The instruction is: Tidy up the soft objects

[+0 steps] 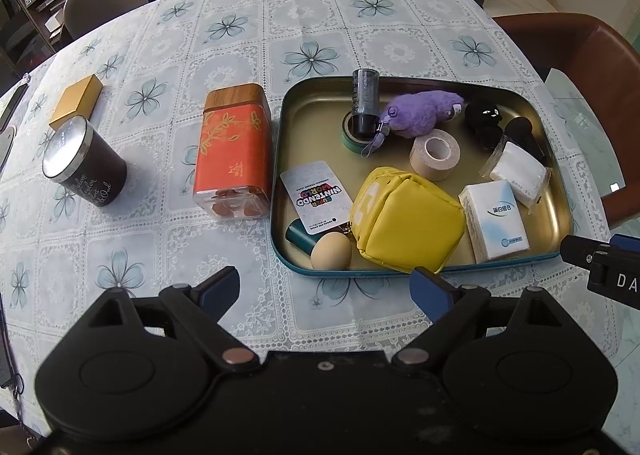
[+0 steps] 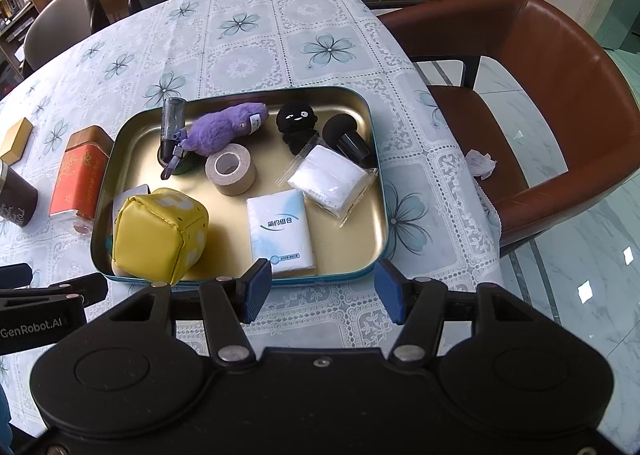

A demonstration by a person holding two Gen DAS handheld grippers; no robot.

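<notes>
Risk, crowding: soft items packed among hard ones in the tray (image 2: 378, 191); a reach for the purple plush (image 2: 224, 129) likely to knock the upright dark tube (image 2: 171, 123) standing in the green tape roll just beside it.
Risk, snagging: plush strap draped over the green roll; lifting the plush may drag the roll or topple the tube.
Risk, fragile item: egg-shaped object (image 1: 331, 251) at the tray's near edge, touching the yellow cube pouch (image 1: 404, 221); shifting the pouch may set it rolling.
Risk, slippery wrap: white pad in clear packet (image 2: 330, 179) may slide out of a shallow pinch; film edge overlaps the tray wall.
Left hand-held gripper (image 1: 326, 295): fingers spread wide, nothing between them, touching nothing; poised over the surface (image 1: 248, 27) just short of the tray's near edge, facing the yellow pouch.
Right hand-held gripper (image 2: 322, 287): released, moderately wide, empty; fingertips at the tray's near rim, in line with the tissue pack (image 2: 280, 231).
Soft items, location: yellow pouch near-left in tray; tissue pack near-centre; white packet right; purple plush and black plush (image 2: 298, 125) along the far side.
Outside tray: red tin (image 1: 234, 151), dark jar (image 1: 86, 161), gold box (image 1: 76, 101) on the surface, well apart from both grippers.
</notes>
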